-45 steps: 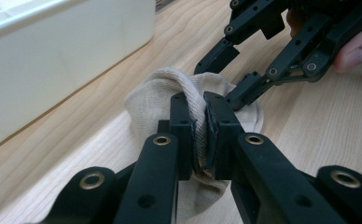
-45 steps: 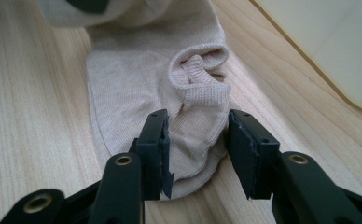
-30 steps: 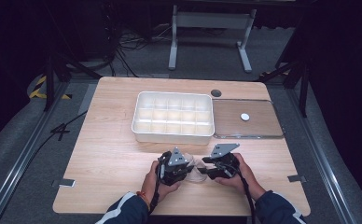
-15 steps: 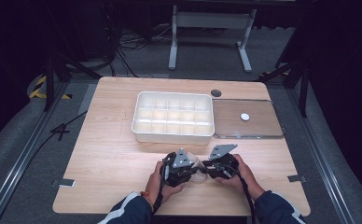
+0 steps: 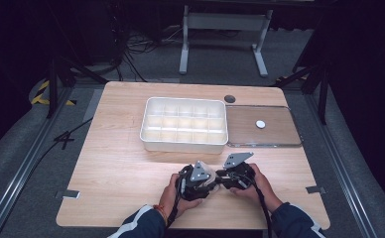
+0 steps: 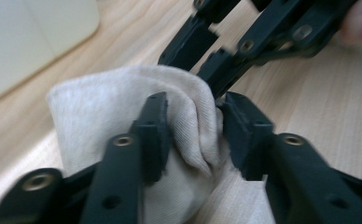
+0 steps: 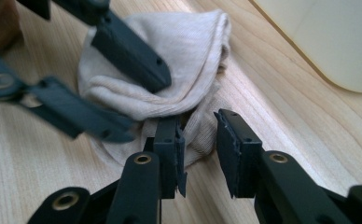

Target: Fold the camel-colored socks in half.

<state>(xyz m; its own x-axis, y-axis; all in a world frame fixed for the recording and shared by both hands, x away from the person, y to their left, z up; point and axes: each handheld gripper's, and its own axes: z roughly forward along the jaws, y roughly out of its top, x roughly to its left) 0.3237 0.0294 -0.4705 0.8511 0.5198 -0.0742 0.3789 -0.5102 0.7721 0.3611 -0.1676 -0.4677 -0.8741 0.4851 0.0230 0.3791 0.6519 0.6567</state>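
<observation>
Flanking one sock [image 6: 123,100], two claws parted

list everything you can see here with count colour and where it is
cloth: one, beige, bunched on the table's near middle, between both grippers' jaws
divided tray: one, white, table centre, far side
lid: one, clear, flat to the tray's right, small white disc on it
table: one, light wood
frame: one, grey metal, on the floor beyond the table
left hand-held gripper: one, black, jaws have just been opening, cloth between them
right hand-held gripper: one, black, jaws apart at the cloth's edge
</observation>
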